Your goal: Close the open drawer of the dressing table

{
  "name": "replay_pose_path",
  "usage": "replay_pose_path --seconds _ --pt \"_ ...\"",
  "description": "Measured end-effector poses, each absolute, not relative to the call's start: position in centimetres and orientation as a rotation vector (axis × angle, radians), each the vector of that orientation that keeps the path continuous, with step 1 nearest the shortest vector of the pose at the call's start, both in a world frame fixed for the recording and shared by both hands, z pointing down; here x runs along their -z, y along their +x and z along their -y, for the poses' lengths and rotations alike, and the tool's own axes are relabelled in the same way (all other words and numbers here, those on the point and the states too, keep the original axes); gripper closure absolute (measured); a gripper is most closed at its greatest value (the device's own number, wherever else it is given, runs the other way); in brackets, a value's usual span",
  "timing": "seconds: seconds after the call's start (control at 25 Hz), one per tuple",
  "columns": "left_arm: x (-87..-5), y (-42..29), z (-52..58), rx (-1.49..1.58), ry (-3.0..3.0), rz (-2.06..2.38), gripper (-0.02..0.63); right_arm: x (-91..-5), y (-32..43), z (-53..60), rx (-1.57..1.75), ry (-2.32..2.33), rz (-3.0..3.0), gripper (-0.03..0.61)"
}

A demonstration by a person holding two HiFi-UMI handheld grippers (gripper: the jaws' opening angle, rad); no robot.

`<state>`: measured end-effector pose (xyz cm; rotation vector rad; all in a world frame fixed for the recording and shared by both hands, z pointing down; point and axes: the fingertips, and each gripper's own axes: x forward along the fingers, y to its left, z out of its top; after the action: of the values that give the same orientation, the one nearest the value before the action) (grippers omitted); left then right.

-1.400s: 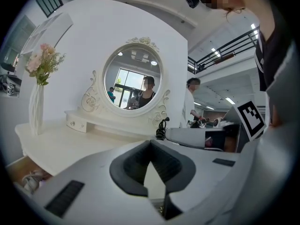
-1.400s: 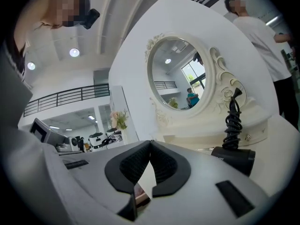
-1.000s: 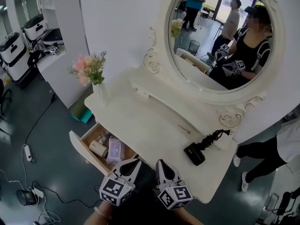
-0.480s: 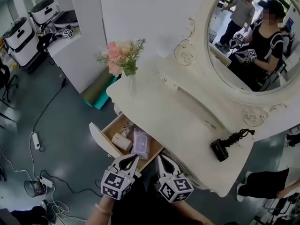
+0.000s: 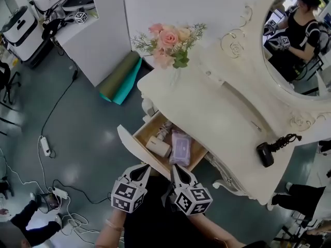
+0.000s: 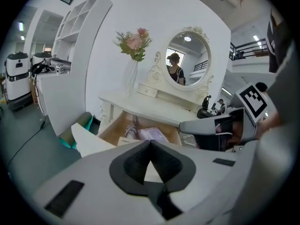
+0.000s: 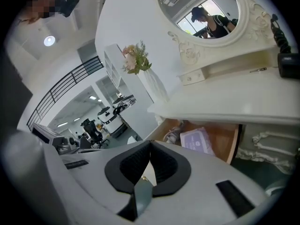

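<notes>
The white dressing table [image 5: 227, 112] has one drawer [image 5: 144, 133] pulled out at its left end, its white front panel [image 5: 130, 148] facing me. Inside lie a purple packet [image 5: 181, 148], a white tube [image 5: 158, 146] and some small items. My left gripper [image 5: 144, 168] is shut and empty, its tips just short of the front panel's near end. Beside it, my right gripper [image 5: 175, 170] is also shut and empty, near the drawer's open side. The left gripper view shows the drawer [image 6: 123, 125] beyond the closed jaws [image 6: 150, 142]. The right gripper view has it [image 7: 230, 139] past the closed jaws [image 7: 150, 144].
A vase of pink flowers [image 5: 170, 40] stands on the table's left end, and a black hair dryer [image 5: 266, 154] lies at its right end below the oval mirror [image 5: 297, 30]. A rolled green mat [image 5: 121, 76], floor cables with a power strip [image 5: 45, 146] and white machines [image 5: 20, 25] are to the left.
The head view has swung left and down, so the table now sits further right. Both shut grippers have come closer to the drawer's front. The drawer stays open as before.
</notes>
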<state>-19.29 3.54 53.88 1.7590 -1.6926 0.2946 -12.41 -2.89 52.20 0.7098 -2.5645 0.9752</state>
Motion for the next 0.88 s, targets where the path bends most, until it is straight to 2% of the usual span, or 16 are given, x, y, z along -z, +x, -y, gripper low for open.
replay_pose_path --seconds 0.32,0.88 --pt "-59.5 -24.2 -6.9 -0.372 1.648 1.678 0.595 -57.0 -15.7 -1.4 -1.068 0.662 2.427 0.571" --pt "-64.8 -25.1 -7.5 -0.468 1.594 1.599 0.595 -64.3 -15.8 -5.1 -1.283 0.741 2.140 0.571"
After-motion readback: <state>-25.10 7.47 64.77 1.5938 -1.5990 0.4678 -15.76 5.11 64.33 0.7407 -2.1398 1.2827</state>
